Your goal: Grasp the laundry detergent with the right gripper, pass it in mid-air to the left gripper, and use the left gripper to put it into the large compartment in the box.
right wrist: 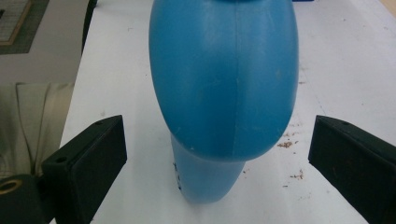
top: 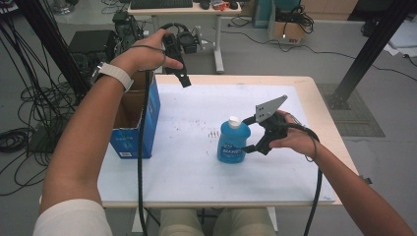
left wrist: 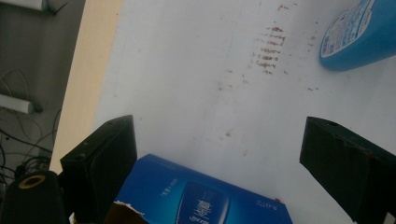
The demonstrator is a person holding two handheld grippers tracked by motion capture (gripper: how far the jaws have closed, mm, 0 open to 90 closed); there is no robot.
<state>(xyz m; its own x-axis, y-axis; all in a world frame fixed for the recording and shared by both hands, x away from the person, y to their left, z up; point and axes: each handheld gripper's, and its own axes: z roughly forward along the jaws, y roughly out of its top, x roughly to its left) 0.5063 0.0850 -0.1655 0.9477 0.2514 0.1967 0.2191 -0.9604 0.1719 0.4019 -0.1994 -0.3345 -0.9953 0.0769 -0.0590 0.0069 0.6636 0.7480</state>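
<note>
A person sits at a white table (top: pixel 196 177) seen from above, holding a black two-jaw gripper in each hand. Just right of the frame's centre stands a blue plastic bottle (top: pixel 232 142) with a white cap, upright on the tabletop. The right gripper (top: pixel 250 133) reaches in from the right of the frame at bottle height, its jaws spread with one on either side of the bottle, near it but not pressing it. In the right gripper view the bottle (right wrist: pixel 224 88) sits in the centre between the two black jaws, with clear gaps on both sides. In the upper left of the high view the left gripper (top: pixel 184 78) is held raised above the table's far left corner, pointing down. Its jaws are spread and hold nothing, as the left gripper view shows. Below it, at the table's left edge, stands an open blue cardboard box (top: pixel 140 120). In the left gripper view the box (left wrist: pixel 196 198) lies at the bottom of the frame, and the bottle (left wrist: pixel 359 35) appears in the upper right corner. Small brown specks (top: pixel 212 132) dot the tabletop left of the bottle
</note>
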